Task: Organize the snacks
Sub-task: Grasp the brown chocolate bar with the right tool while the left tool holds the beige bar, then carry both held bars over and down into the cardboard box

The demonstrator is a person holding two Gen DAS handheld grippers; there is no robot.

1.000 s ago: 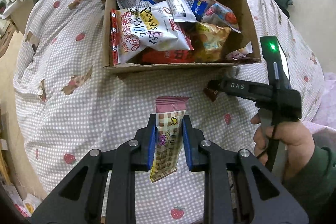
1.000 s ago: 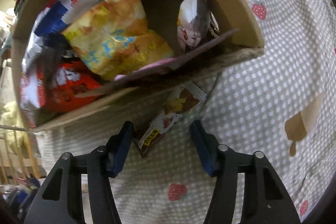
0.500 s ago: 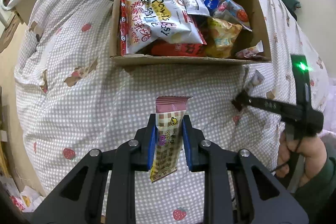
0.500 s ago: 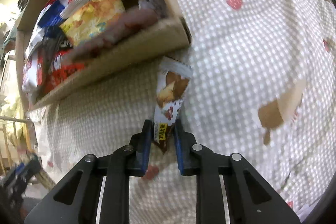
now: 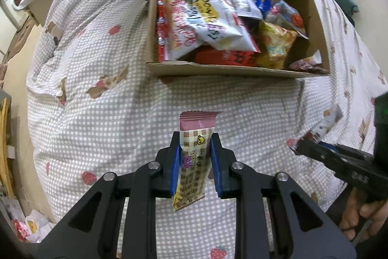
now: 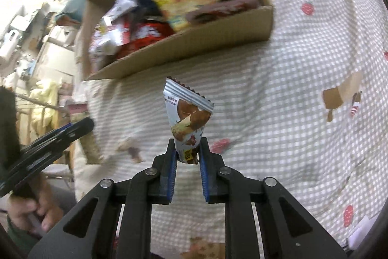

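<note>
We pinch a light, crinkly silver-and-brown snack packet (image 6: 188, 120) by its lower end in our right gripper (image 6: 187, 157), the left gripper (image 5: 195, 159) clamping a pink checked wafer bar (image 5: 192, 162) mid-length, both clear ahead of the cardboard box (image 5: 218, 71)

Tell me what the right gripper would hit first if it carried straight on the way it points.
Probably the checked bedspread, just short of the cardboard box. The right gripper, shut on a snack packet, points downward at the cloth; depth is uncertain.

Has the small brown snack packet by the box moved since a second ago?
Yes. The brown snack packet lay on the bedspread against the cardboard box; now the right claw, just closed on it, holds it clear of the box.
</note>
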